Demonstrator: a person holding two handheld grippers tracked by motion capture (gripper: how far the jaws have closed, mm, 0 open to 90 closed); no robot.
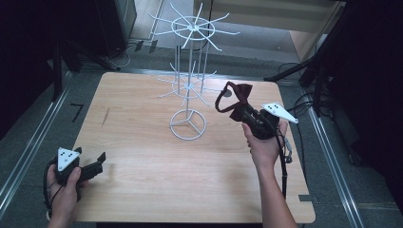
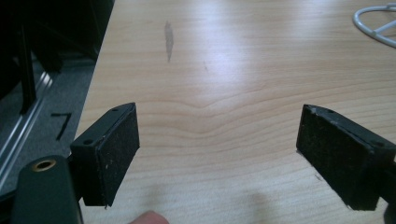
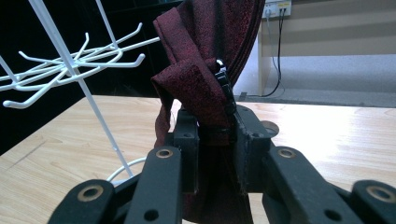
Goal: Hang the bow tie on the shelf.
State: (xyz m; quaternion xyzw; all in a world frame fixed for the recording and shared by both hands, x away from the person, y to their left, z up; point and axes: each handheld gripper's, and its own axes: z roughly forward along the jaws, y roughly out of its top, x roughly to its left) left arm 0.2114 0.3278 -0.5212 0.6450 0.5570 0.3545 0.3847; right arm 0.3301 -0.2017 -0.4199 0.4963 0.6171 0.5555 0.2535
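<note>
The right gripper [image 1: 248,115] is squeezing a dark red bow tie [image 1: 236,101] tight, holding it up just right of the white wire rack [image 1: 188,85]. The left gripper [image 1: 97,164] is sitting wide open, holding nothing, low near the table [image 1: 142,156]'s left front edge, with bare wood ahead.

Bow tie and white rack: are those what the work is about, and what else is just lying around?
In use:
- dark red bow tie, clamped in the right gripper
- white wire rack with hooks

Idle or background:
- left gripper, open, holding nothing
- wooden table
- floor cables
</note>
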